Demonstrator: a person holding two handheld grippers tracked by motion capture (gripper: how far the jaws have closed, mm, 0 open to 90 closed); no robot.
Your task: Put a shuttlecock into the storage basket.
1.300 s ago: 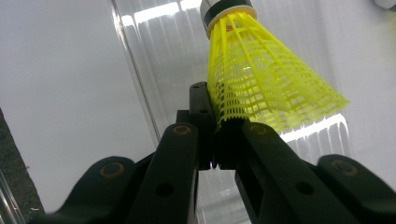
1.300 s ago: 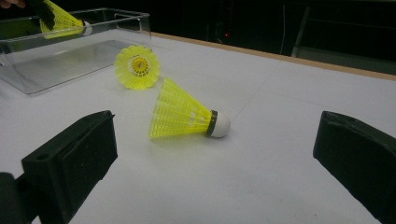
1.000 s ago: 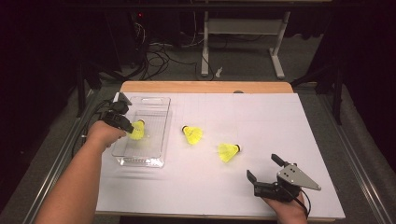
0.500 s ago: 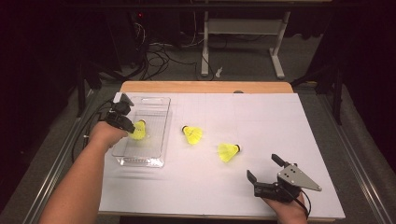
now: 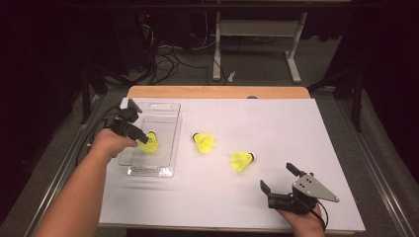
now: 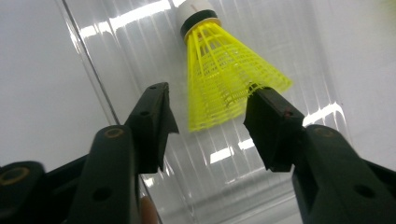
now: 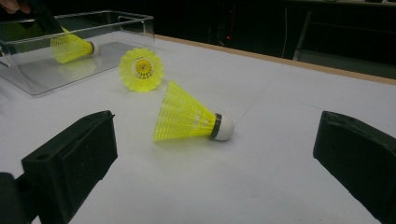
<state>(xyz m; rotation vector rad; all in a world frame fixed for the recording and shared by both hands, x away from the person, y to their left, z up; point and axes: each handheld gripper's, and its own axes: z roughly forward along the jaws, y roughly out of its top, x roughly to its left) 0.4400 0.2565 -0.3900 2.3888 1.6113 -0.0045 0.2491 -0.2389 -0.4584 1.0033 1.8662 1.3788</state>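
A clear plastic tray (image 5: 165,105) sits at the table's left. One yellow shuttlecock (image 5: 148,142) lies on its floor. My left gripper (image 5: 141,135) reaches into the tray, open. In the left gripper view, the left gripper (image 6: 210,109) has its jaws on either side of the skirt of this shuttlecock (image 6: 224,79), the right jaw at the skirt's edge and the left one apart from it. Two more shuttlecocks (image 5: 203,142) (image 5: 242,160) lie on the white table. My right gripper (image 5: 277,177) rests open near the front edge. The nearer shuttlecock (image 7: 189,119) lies beyond the wide-open right gripper (image 7: 217,154).
The white table top (image 5: 276,123) has free room at the right and back. A wooden strip (image 5: 217,92) runs along the far edge. Beyond it are a dark floor, cables and a desk frame (image 5: 257,44). The other loose shuttlecock (image 7: 141,69) lies next to the tray (image 7: 135,21).
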